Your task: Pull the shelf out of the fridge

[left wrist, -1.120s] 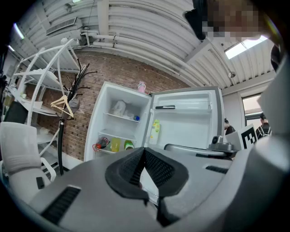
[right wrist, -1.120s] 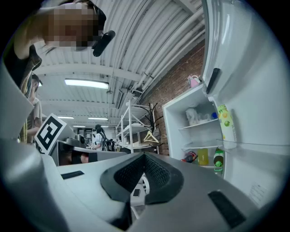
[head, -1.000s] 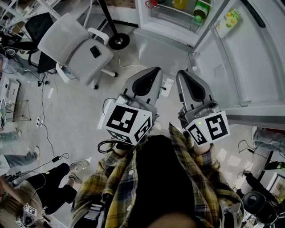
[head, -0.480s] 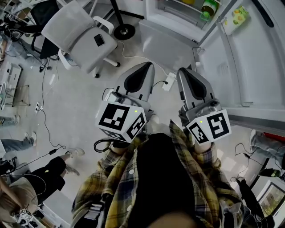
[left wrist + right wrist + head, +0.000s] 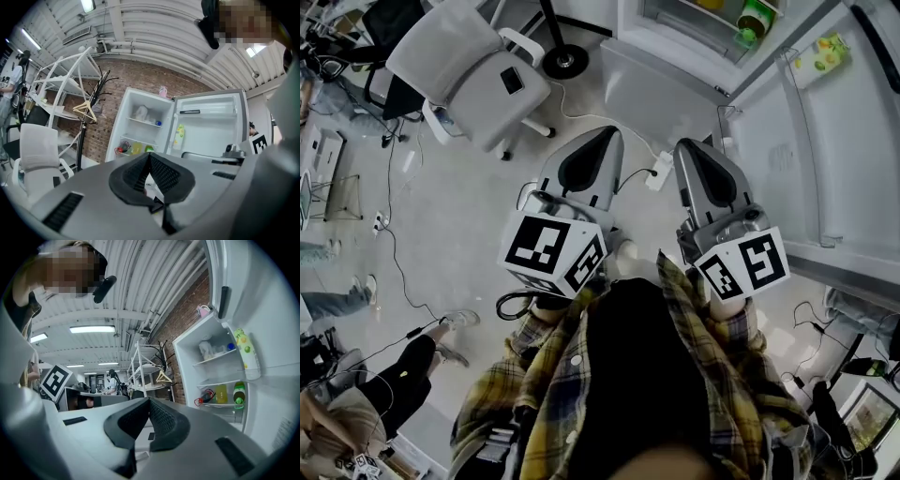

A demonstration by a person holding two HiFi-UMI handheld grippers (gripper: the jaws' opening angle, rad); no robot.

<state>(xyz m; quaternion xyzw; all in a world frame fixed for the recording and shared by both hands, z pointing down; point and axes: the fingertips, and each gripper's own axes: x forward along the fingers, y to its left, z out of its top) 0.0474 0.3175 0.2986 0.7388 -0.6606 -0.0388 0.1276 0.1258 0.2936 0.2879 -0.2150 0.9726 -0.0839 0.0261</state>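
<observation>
Pale floor [image 5: 459, 187] lies open ahead of you, with a chair [image 5: 459, 56] and cables [image 5: 394, 253] off left. The fridge [image 5: 630, 23] stands open at upper right, its door [image 5: 825, 150] along your right edge. The shelf [image 5: 143, 122] sits inside, well apart from your left hand-held gripper [image 5: 607, 133] and right hand-held gripper [image 5: 689, 148], both pressed together, empty.

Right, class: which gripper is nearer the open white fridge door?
Right. In the head view the right gripper lies just left of the open white fridge door, not touching it. The left gripper is farther left, on the right gripper's other side.
</observation>
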